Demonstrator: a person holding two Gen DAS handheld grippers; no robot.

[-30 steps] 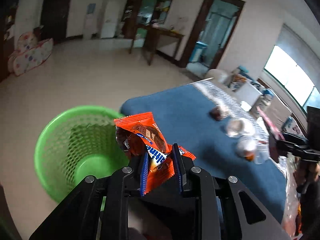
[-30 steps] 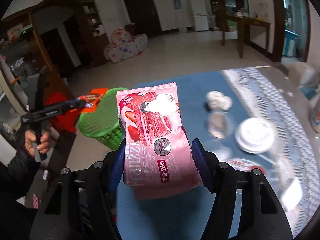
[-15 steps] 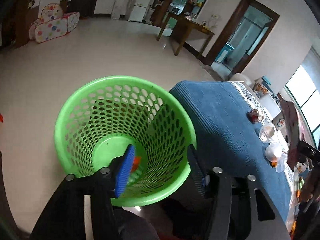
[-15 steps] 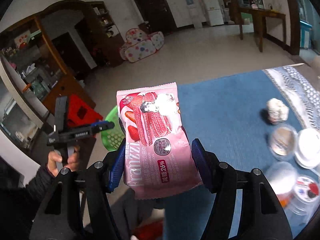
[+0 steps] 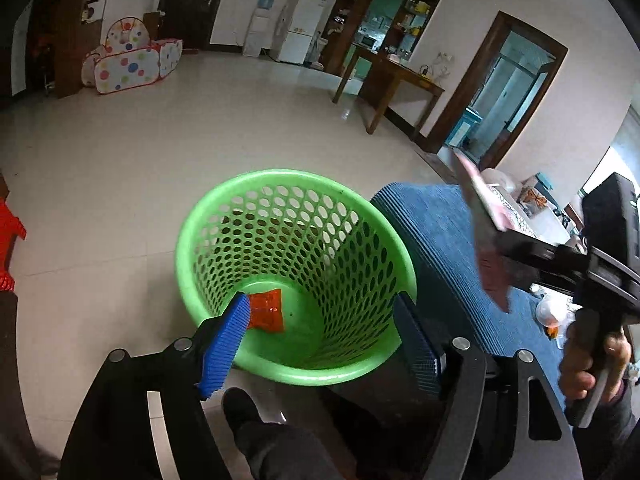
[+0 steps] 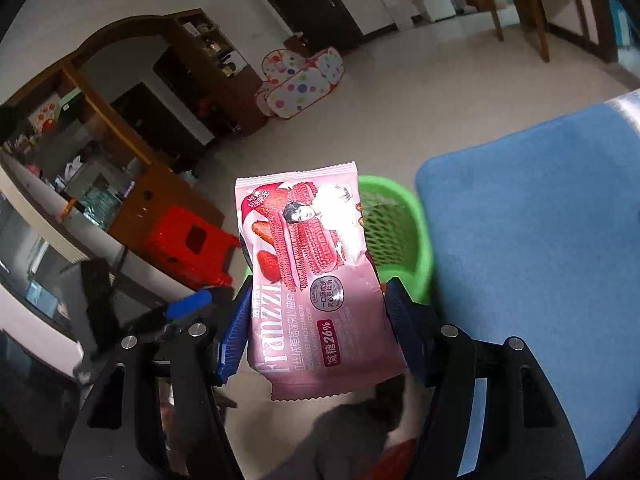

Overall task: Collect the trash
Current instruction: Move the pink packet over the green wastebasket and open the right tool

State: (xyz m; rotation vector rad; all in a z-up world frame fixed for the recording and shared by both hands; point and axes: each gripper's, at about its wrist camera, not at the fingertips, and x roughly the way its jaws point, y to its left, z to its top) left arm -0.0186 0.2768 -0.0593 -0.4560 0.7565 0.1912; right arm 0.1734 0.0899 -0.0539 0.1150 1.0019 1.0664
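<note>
Now left tongs open above basket rim; orange wrapper apparently inside.

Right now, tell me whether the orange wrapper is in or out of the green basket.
In: the orange wrapper lies on the green basket's floor.

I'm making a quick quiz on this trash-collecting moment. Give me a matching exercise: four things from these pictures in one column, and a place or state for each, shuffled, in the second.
1. orange wrapper
2. pink wrapper
3. green basket
4. left gripper

A. fingers apart, nothing between them
B. lying on the basket's bottom
C. clamped in the right gripper
D. standing on the floor beside the blue-covered table

Pairs: 1-B, 2-C, 3-D, 4-A
</note>
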